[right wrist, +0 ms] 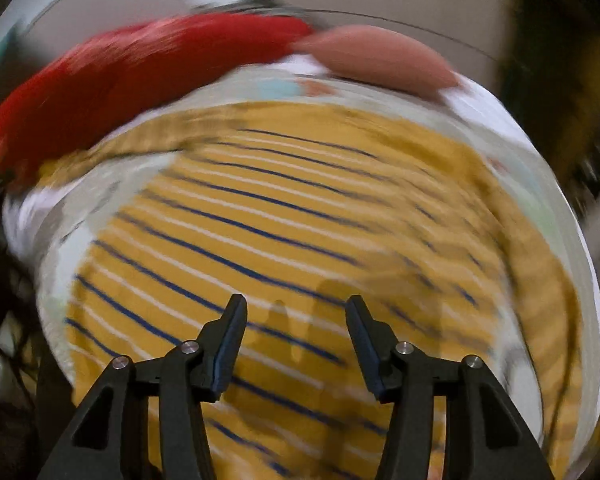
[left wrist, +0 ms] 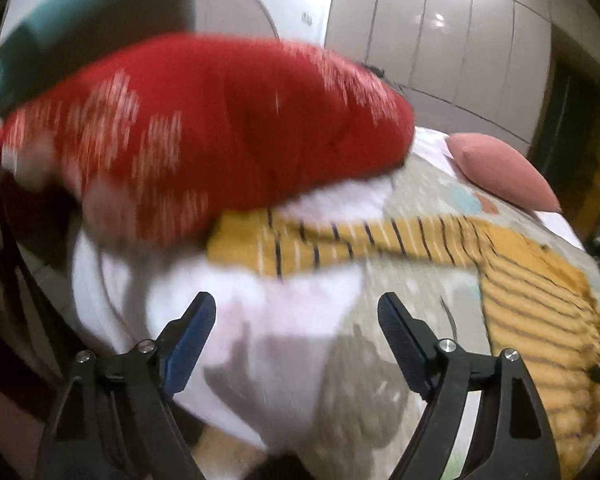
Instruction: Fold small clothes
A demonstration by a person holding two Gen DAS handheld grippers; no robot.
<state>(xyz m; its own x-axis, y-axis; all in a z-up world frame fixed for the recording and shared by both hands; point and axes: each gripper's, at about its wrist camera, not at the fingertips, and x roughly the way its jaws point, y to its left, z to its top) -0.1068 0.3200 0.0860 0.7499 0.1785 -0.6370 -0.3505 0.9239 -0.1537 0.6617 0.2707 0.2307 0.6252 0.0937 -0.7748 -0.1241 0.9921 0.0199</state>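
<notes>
A mustard-yellow shirt with dark blue and white stripes (right wrist: 284,216) lies spread flat on the bed; in the left wrist view (left wrist: 540,296) it is at the right, one sleeve reaching left. My right gripper (right wrist: 296,308) is open and empty just above the shirt's lower part. My left gripper (left wrist: 296,308) is open and empty over pale pink-white bedding (left wrist: 260,320) near the bed's left edge, left of the shirt. Both views are motion-blurred.
A large red cushion with white pattern (left wrist: 220,128) lies at the bed's far left, also in the right wrist view (right wrist: 140,72). A pink pillow (left wrist: 500,168) sits at the far right. The patterned grey bedcover (left wrist: 400,300) lies under the shirt. Wardrobe doors (left wrist: 460,40) stand behind.
</notes>
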